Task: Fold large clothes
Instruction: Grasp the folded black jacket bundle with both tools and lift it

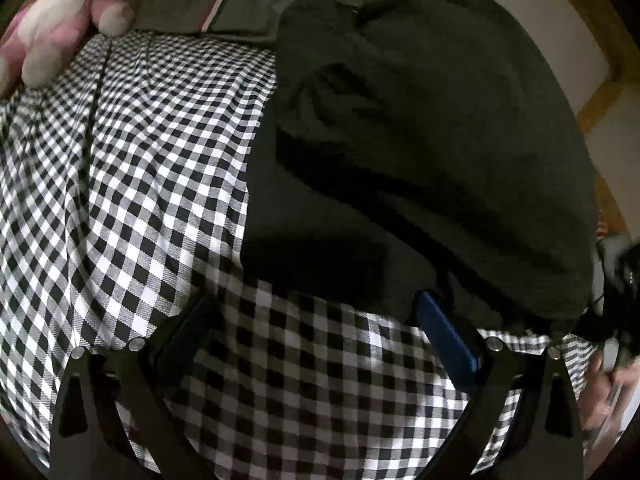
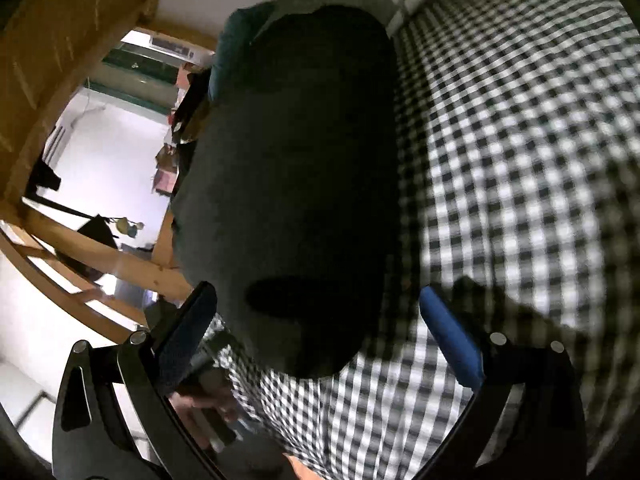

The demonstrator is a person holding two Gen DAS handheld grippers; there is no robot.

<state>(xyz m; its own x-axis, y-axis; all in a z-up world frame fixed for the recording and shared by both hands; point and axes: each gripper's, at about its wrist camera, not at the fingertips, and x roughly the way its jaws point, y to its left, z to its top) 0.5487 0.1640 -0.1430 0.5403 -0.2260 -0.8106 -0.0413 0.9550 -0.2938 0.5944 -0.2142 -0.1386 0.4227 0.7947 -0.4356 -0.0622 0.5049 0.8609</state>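
Dark garment (image 1: 420, 160) lies bunched on the checkered bed cover (image 1: 140, 200). Left gripper (image 1: 316, 312) and right gripper (image 2: 318, 304) both spread, holding nothing. Looks like the re-grasp step: next move needs an edge or corner pinched, then spread flat.

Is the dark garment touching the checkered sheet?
Touching. Left wrist view shows the dark garment lying directly on the checkered sheet, no gap along its edge.

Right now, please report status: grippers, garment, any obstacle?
Left gripper open, right gripper open. Dark garment bunched on checked sheet, unheld. Hand nearby.
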